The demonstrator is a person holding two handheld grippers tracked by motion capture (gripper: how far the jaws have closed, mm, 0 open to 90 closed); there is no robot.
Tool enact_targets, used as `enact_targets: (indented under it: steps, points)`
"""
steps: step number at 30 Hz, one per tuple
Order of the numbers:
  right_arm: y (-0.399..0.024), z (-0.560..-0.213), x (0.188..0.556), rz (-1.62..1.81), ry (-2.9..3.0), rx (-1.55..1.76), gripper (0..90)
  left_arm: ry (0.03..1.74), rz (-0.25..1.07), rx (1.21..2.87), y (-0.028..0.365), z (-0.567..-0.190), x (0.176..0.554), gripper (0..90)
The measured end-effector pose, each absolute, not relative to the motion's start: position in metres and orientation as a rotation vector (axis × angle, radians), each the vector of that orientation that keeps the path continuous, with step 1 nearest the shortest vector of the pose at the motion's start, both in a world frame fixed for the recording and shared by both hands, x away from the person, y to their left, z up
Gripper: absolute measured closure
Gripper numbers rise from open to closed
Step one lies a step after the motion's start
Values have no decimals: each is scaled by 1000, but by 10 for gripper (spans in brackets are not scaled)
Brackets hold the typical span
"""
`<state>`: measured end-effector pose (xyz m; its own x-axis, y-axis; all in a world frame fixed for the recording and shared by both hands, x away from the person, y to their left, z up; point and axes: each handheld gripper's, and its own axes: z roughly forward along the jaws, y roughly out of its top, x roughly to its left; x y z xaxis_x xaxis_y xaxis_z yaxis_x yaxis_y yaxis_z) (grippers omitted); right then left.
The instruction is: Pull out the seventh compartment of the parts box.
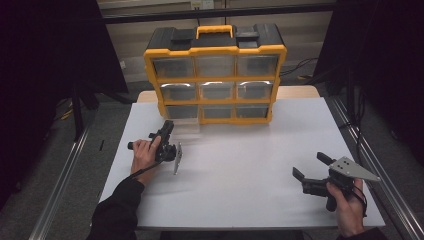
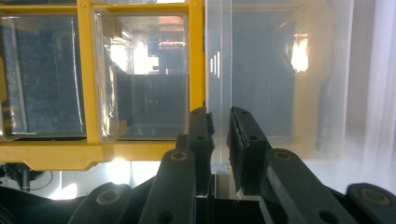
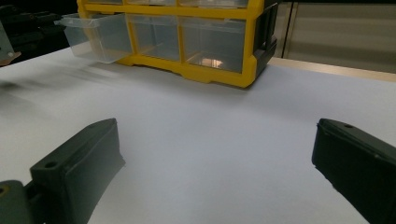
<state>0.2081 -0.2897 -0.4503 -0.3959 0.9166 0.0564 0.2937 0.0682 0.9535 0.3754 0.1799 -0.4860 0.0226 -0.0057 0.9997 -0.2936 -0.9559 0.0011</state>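
altogether nine drawers [image 1: 217, 90], one [image 2: 261, 79] clamped by left tool [image 2: 218, 154].

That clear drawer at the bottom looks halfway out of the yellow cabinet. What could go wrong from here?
1. The left hand-held gripper pinches only the thin front lip of the clear drawer, so it might slip off during a pull.
2. The drawer already juts out of the yellow organizer; pulled further, it could come free and drop onto the white table.
3. The organizer stands unbraced, and the right hand-held gripper is open and far away, so a hard tug might drag it forward.
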Motion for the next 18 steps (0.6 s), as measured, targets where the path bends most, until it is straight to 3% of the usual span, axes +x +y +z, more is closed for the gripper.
enact_targets:
  steps: [18]
  points:
    - [-290, -451, 209, 1343, 1759, 1204, 8, -333, 2042, 2113, 181, -482, 366, 799]
